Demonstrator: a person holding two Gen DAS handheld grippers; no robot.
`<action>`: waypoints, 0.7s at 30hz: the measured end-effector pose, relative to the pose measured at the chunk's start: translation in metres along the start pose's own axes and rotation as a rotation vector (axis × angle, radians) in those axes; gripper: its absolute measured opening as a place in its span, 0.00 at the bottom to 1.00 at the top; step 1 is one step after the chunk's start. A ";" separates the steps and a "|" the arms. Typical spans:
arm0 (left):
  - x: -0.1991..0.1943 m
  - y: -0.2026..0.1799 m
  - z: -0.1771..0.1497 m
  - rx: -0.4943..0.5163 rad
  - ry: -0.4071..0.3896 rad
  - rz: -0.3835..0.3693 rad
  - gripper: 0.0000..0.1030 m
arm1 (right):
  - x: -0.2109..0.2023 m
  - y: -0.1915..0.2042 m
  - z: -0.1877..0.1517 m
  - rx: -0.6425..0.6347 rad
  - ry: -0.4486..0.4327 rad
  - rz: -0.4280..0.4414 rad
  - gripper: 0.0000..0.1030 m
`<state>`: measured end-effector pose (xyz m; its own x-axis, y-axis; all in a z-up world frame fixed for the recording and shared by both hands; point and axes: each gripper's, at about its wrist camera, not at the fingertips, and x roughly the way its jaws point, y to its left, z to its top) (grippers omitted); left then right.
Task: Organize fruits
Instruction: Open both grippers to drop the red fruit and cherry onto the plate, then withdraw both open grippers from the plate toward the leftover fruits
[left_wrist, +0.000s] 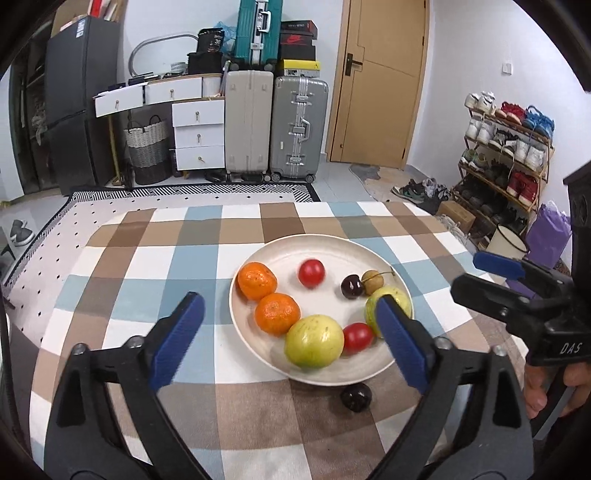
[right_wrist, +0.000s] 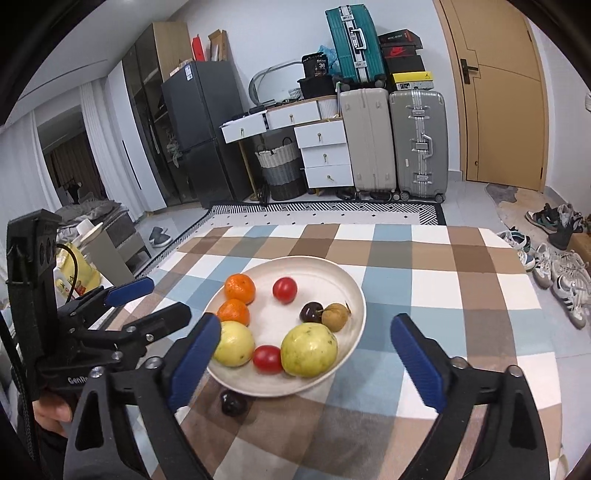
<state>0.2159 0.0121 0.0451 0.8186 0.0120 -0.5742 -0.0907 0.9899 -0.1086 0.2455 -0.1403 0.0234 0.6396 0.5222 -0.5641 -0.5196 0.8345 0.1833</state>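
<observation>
A cream plate (left_wrist: 332, 244) on the checked tablecloth holds two oranges (left_wrist: 256, 280), two red tomatoes (left_wrist: 311, 272), two yellow-green fruits (left_wrist: 314, 341), a dark cherry (left_wrist: 351, 287) and a brown longan (left_wrist: 372, 277). Another dark cherry (left_wrist: 356, 397) lies on the cloth just in front of the plate (right_wrist: 332, 269), also seen as cherry (right_wrist: 233, 403). My left gripper (left_wrist: 290, 306) hovers open before the plate's near left side, nothing between its pads. My right gripper (right_wrist: 306, 321) is open too, over the plate's near right edge, and empty. Each gripper shows in the other's view: right gripper (left_wrist: 466, 274), left gripper (right_wrist: 170, 297).
The table's far edge (left_wrist: 258, 206) drops to a patterned rug. Suitcases (left_wrist: 273, 122), white drawers (left_wrist: 199, 136) and a basket stand at the back wall. A shoe rack (left_wrist: 506, 155) and loose shoes (right_wrist: 561, 273) are on the right. A person's hand (left_wrist: 554, 391) holds the right gripper.
</observation>
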 end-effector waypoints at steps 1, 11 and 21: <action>-0.005 0.000 -0.001 -0.006 -0.008 -0.002 0.97 | -0.003 -0.001 -0.001 0.003 -0.001 0.000 0.96; -0.043 -0.005 -0.021 0.009 -0.033 0.017 0.99 | -0.021 -0.002 -0.019 0.002 0.010 -0.001 0.99; -0.057 -0.015 -0.045 0.040 -0.039 0.025 0.99 | -0.023 0.004 -0.036 -0.025 0.035 0.016 0.99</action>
<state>0.1454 -0.0094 0.0430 0.8378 0.0411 -0.5444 -0.0888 0.9941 -0.0617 0.2085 -0.1551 0.0082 0.6106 0.5288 -0.5895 -0.5444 0.8209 0.1725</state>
